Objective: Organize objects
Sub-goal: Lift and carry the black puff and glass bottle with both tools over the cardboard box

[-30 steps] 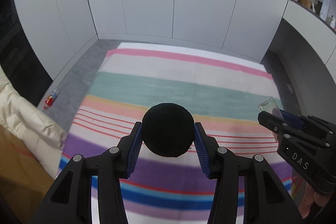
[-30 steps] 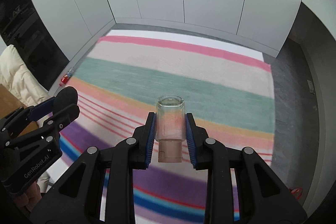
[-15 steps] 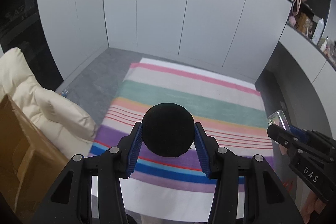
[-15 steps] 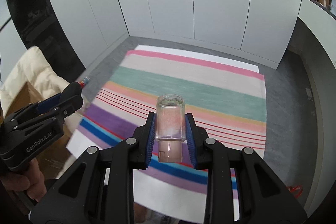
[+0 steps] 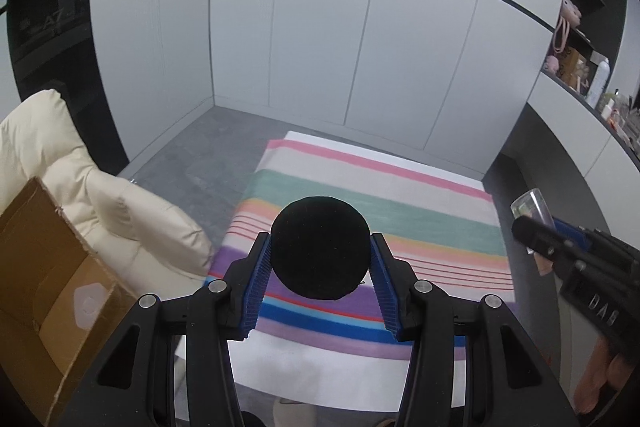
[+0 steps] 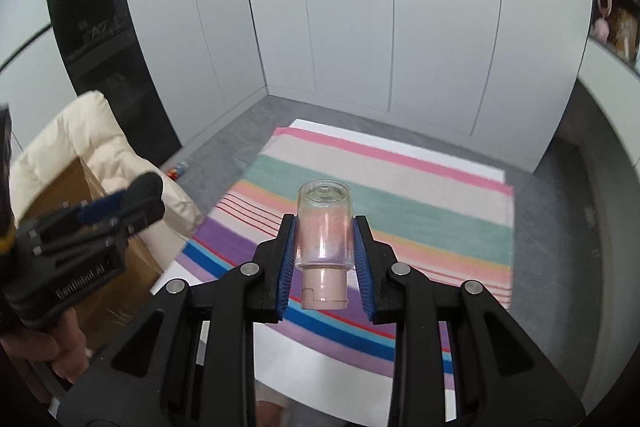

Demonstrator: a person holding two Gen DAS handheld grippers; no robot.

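My left gripper [image 5: 320,255] is shut on a round black disc [image 5: 320,247], held high above the striped rug [image 5: 372,195]. My right gripper [image 6: 324,239] is shut on a small clear bottle [image 6: 324,227] with a pale pink cap pointing back toward the camera. The bottle also shows at the right of the left wrist view [image 5: 534,207], in the right gripper [image 5: 536,239]. The left gripper shows at the left of the right wrist view [image 6: 140,199]. Both grippers are held in the air, side by side.
A cream padded chair [image 5: 80,195] and an open cardboard box [image 5: 44,279] stand at the left. White cupboard doors [image 5: 320,47] line the far wall. A shelf with bottles and toys [image 5: 580,67] runs along the right. A small bottle [image 6: 178,171] lies on the grey floor.
Both grippers have risen and tilted up, so the rug looks smaller and farther. The chair and box have come into view. Both grips are unchanged.
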